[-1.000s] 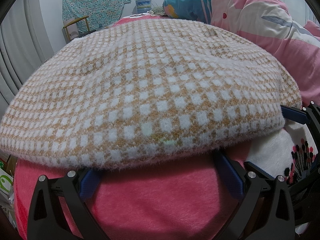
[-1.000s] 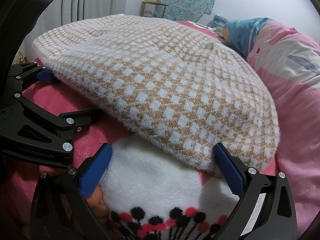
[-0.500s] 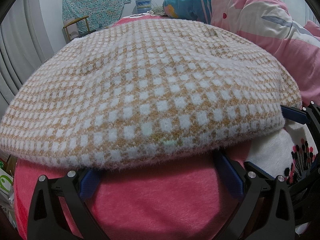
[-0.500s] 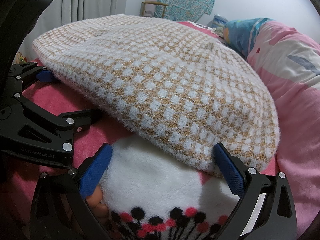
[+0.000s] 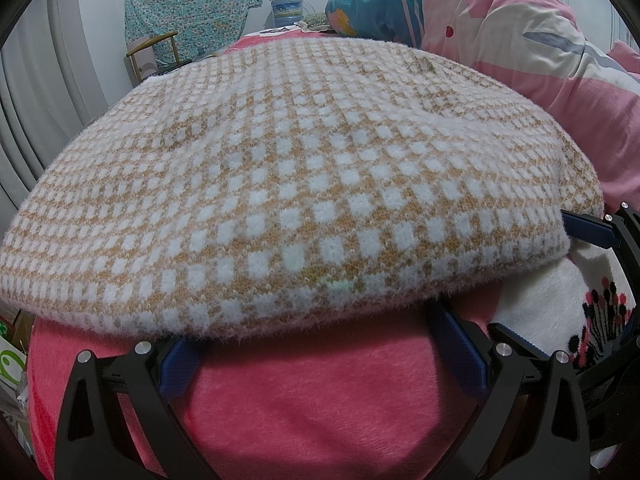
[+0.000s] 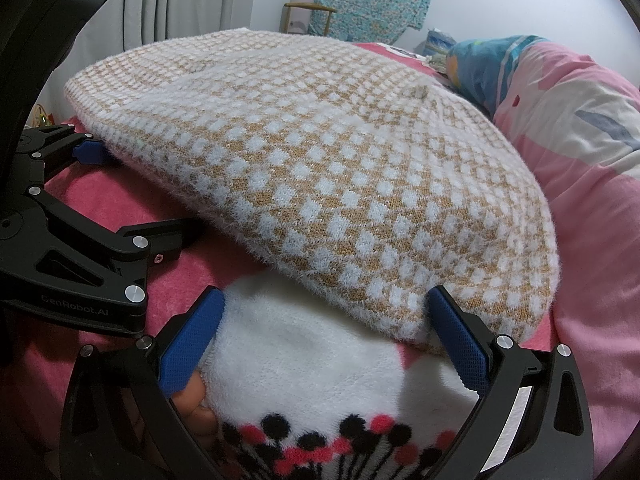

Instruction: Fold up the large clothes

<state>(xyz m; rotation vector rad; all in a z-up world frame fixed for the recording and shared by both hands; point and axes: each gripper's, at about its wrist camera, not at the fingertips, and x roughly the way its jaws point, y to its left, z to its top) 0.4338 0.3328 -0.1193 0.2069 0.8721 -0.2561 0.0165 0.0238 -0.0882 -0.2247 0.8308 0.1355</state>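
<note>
Sweater [image 5: 288,184], tan-and-white checked, folded, lying on pink blanket [image 5: 312,396], filling centre of both frames. Left tool [image 5: 320,350] sitting at sweater's near edge, bottom centre of left frame, jaws spread wide, gripping nothing. Right tool [image 6: 326,326] sitting at sweater's near right corner, bottom centre of right frame, jaws wide too, white patch [image 6: 320,356] of blanket between them. Pink quilt [image 6: 580,128] bunching at right. Teal cloth [image 5: 188,12] hanging on wall, upper left.

Fuzzy knit sweater [image 5: 288,184]: tan with white checks. Plush bed blanket [image 5: 320,392]: coral pink, white patch with black-red dots. Hanging cloth [image 6: 360,0]: teal floral.
</note>
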